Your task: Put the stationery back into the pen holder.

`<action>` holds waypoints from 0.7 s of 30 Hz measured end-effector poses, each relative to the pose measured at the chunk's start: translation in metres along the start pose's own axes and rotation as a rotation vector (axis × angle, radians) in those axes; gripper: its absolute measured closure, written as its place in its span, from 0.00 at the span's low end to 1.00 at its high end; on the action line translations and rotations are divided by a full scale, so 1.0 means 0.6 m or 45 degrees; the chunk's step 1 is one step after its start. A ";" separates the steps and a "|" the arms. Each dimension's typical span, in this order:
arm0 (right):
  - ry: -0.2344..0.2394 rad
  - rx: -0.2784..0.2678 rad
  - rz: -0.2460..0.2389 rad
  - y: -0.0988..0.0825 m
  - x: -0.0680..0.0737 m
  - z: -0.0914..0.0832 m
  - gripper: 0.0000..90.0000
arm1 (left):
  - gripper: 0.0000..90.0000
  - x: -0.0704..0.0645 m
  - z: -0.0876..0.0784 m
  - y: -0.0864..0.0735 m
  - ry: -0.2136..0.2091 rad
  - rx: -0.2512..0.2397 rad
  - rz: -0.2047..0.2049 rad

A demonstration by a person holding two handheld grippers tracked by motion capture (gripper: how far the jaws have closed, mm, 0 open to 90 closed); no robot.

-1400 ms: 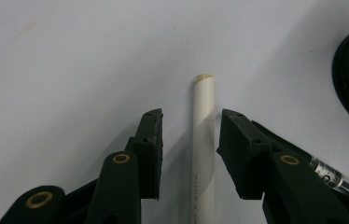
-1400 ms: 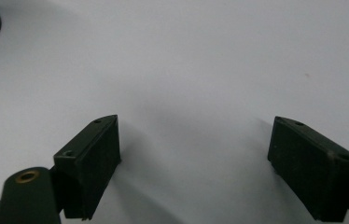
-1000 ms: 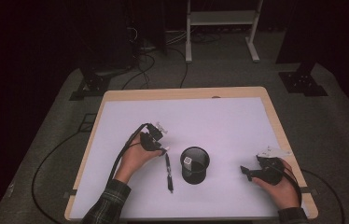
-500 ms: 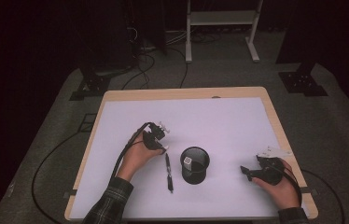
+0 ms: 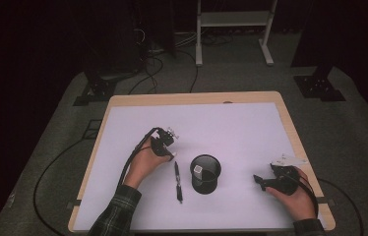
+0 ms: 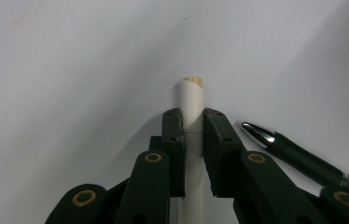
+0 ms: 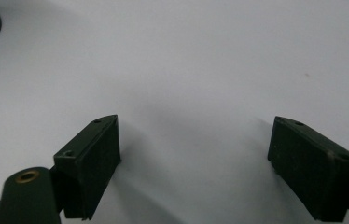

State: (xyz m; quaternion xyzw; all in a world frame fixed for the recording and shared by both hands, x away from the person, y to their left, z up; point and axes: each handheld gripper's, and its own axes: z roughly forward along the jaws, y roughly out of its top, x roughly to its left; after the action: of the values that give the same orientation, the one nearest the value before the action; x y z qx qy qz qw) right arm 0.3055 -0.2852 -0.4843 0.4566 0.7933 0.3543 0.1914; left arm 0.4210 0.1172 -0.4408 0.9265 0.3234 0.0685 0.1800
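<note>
Just left of centre in the high view, the left hand-held gripper (image 5: pixel 168 147) is sitting low on the white bench (image 5: pixel 231 123), with the person's left hand (image 5: pixel 147 162) wrapped around it. Its jaws have just been closing, and in the left gripper view they are now pressing from both sides on a white pen (image 6: pixel 192 112), which is running straight up between the pads with its tan-tipped end poking out beyond them. Lying just to the right of those jaws in that view is a black pen (image 6: pixel 303 158), its silver tip pointing toward the upper left, close to the white one but not touching it. From above, that black pen (image 5: pixel 177 181) is lying lengthwise between the left hand and the black mesh cup (image 5: pixel 205 173) near the frame's lower centre.

Over at the lower right, the right hand-held gripper (image 5: pixel 263 182) is resting in the right hand (image 5: pixel 295 196), jaws standing wide apart with nothing but bare bench between them.
</note>
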 end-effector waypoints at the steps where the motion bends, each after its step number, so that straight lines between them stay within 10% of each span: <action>1: 0.000 0.000 0.000 0.000 0.000 0.000 0.18 | 0.88 0.000 0.000 0.000 0.000 0.000 0.000; 21: -0.006 0.000 -0.003 0.000 0.001 0.000 0.18 | 0.88 0.009 -0.054 -0.027 -0.081 -0.179 -0.099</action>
State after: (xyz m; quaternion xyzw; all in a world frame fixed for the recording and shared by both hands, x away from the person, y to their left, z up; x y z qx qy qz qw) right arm 0.3053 -0.2846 -0.4842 0.4566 0.7934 0.3529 0.1937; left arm 0.4079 0.1419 -0.4169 0.9000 0.3475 0.0548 0.2574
